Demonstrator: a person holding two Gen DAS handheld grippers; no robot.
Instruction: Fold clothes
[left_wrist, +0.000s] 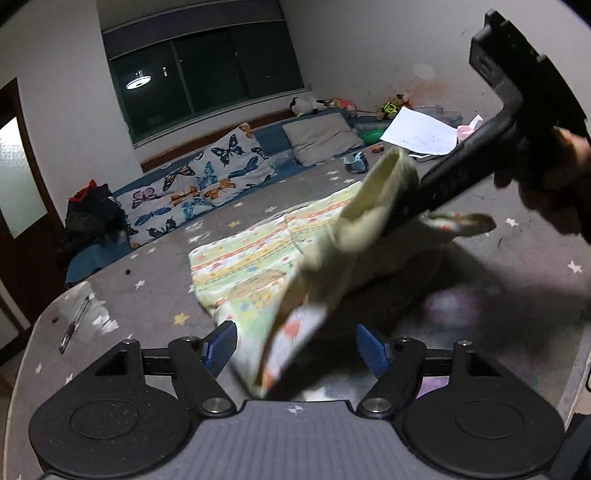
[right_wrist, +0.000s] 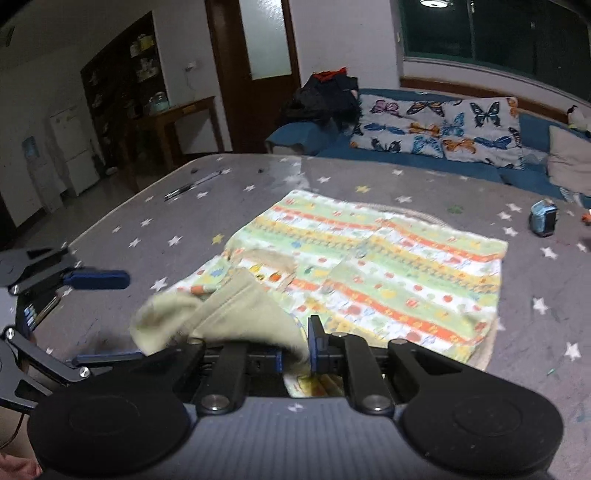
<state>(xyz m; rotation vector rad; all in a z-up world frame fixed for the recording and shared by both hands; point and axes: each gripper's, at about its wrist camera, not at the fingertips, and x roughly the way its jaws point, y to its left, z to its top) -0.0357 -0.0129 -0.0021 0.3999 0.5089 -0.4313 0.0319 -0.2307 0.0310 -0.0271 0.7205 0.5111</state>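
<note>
- The striped, fruit-print child's garment (right_wrist: 373, 273) lies spread mid-worktop, one pale-lined part lifted and folded toward the near edge.
- The right claw (right_wrist: 295, 354) is clenched on that lifted fabric; the left claw (left_wrist: 295, 350) stands released, cloth hanging between its blue pads (left_wrist: 221, 347) without being pinched.
- The grey star-patterned worktop (right_wrist: 147, 229) carries a pen (right_wrist: 192, 186) near its far corner.
- Behind, a butterfly cushion (left_wrist: 199, 181) rests on a blue sofa.
- Only the right wrist view shows the wooden door (right_wrist: 255, 70) and a cabinet.

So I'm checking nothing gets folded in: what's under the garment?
Around the garment, only the starred tabletop shows. What lies beneath it is covered and cannot be seen.
</note>
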